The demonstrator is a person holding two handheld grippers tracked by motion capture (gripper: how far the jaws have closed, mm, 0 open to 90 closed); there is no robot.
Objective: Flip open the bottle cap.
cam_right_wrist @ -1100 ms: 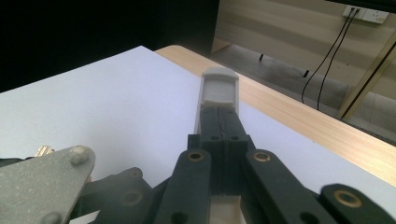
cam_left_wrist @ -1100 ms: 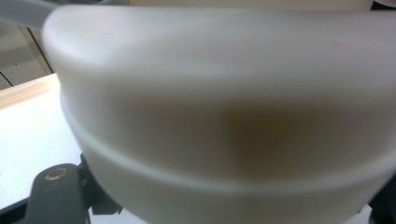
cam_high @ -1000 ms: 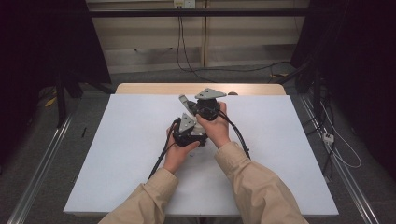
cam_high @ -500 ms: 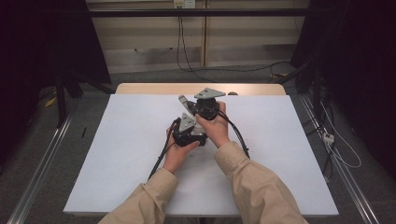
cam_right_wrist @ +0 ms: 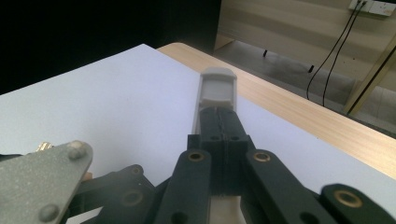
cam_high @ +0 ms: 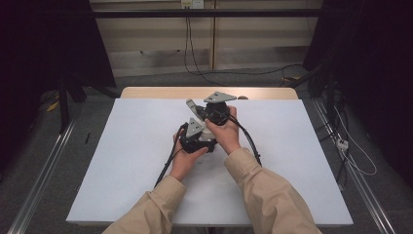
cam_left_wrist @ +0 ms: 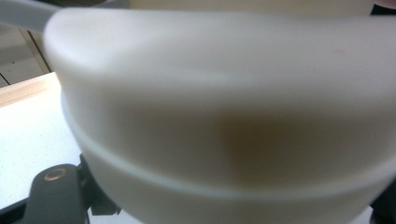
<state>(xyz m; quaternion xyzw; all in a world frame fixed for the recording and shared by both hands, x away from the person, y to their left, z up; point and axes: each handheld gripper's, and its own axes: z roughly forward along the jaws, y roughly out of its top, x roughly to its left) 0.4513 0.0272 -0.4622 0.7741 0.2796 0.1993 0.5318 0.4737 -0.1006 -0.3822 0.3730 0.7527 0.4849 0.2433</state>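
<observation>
Both hands hold their grippers close together above the middle of the white table (cam_high: 122, 161). My right gripper (cam_high: 198, 111) points up and left. In the right gripper view its black jaws (cam_right_wrist: 219, 116) lie pressed together, with a light grey flat piece (cam_right_wrist: 217, 88) sticking out past the tips. That grey piece (cam_high: 190, 104) also shows in the high view. My left gripper (cam_high: 203, 135) sits just below, tucked between the hands. Close in front of its camera is a blurred white rounded object (cam_left_wrist: 224, 116); a black link with a brass rivet (cam_left_wrist: 55, 196) shows at the lower left. I cannot see its fingertips.
A bare wooden strip (cam_high: 160, 92) runs along the table's far edge. Black cables (cam_high: 168, 163) trail from the grippers toward the near edge. The left gripper's grey three-cornered plate (cam_right_wrist: 39, 184) lies close beside the right gripper. Metal rails (cam_high: 41, 161) flank the table.
</observation>
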